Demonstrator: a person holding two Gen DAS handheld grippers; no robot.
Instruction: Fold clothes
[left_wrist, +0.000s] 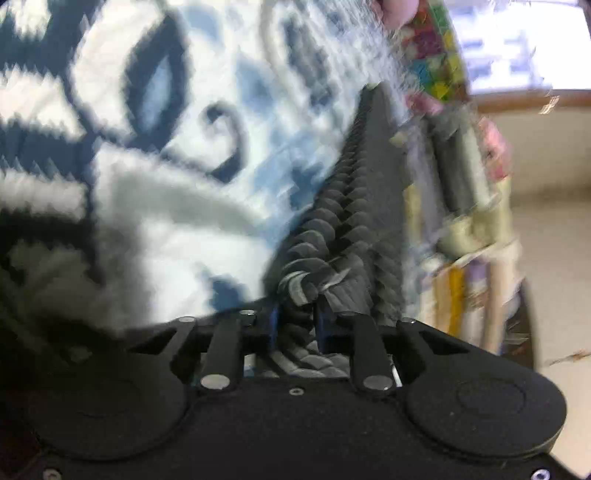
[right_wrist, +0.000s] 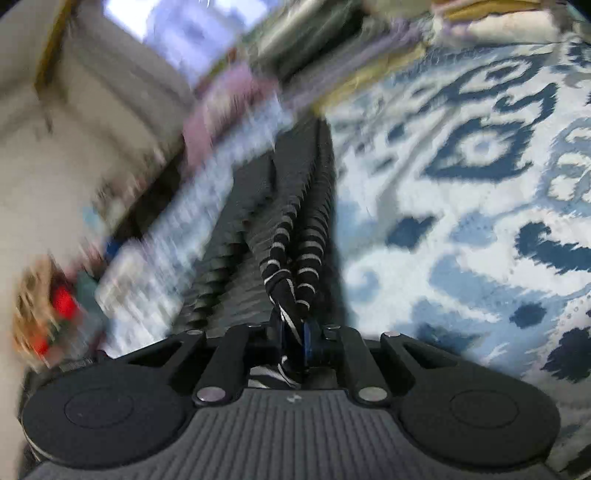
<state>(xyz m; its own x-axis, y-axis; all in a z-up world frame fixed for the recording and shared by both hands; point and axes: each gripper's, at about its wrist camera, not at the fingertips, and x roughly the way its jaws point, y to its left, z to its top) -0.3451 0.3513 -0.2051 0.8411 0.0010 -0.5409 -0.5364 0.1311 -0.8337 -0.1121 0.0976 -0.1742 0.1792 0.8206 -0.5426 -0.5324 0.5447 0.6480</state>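
Left gripper (left_wrist: 297, 314) is pinching the black-and-white striped garment (left_wrist: 354, 206) tight; right gripper (right_wrist: 291, 328) is gripping it too; fabric's stretching taut above the blue-patterned bedspread (right_wrist: 461, 221); everything's pretty blurry.

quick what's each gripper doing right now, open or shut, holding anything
Left gripper: shut on the black garment with thin white stripes.
Right gripper: shut on the same striped garment, bunched between its fingers.

Motion blur smears the shelves (left_wrist: 461, 206) and the clutter (right_wrist: 207, 155) beyond recognition. The striped cloth (right_wrist: 284, 284) hides both grippers' fingertips.
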